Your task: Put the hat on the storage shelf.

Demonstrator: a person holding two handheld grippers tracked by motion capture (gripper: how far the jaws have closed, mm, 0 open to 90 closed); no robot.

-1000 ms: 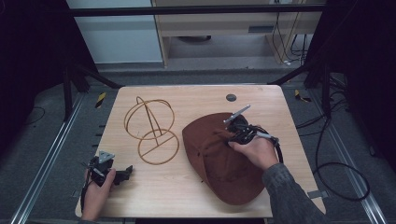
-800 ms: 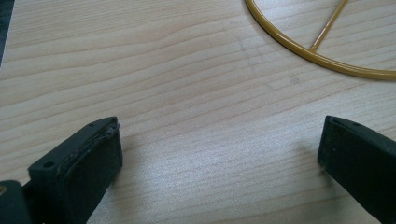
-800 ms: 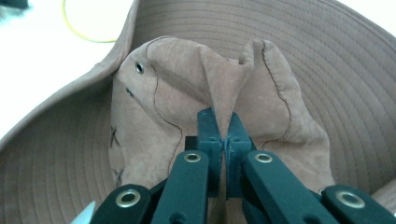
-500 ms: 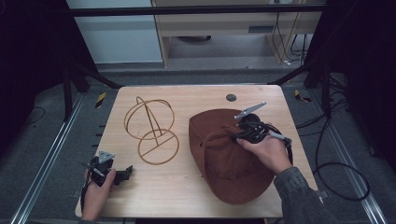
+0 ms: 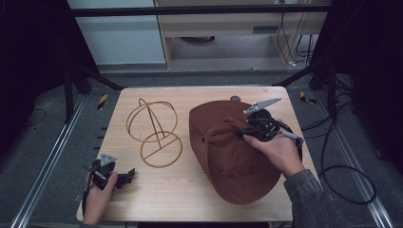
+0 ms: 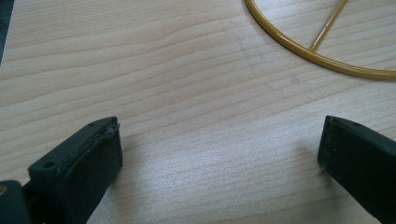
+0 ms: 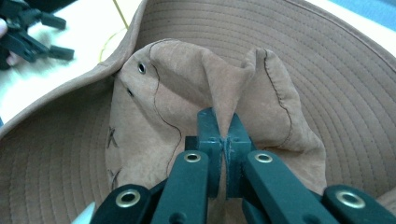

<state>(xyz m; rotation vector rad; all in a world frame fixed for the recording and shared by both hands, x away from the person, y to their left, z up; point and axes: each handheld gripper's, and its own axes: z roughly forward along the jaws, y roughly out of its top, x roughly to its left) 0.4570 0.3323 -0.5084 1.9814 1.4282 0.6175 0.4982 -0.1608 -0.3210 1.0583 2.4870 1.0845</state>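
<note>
Two tools at work over a wooden bench [image 5: 190,194]. Right tool [image 5: 248,128], at the right of the high view, clamped on a pinched fold of cloth at the crown of a brown hat [image 5: 228,156]; in the right gripper view, jaws pressed together with the fold [image 7: 226,93] standing up between them, crown cloth bunched and creased around the grip, two small eyelets on its left side, stitched brim spread all round. Hat on the right half of the bench, brim reaching toward the near edge, crown drawn up at the tool. Right hand [image 5: 278,149] behind the tool, grey sleeve entering from the bottom right. Left tool [image 5: 124,176] near the front left corner, low over bare wood, held in the left hand [image 5: 97,192]; in the left gripper view, jaws wide apart, nothing between them. Yellow wire stand [image 5: 153,133] of two hoops, one upright and one flat, left of the hat and beyond the left tool, apart from both.
</note>
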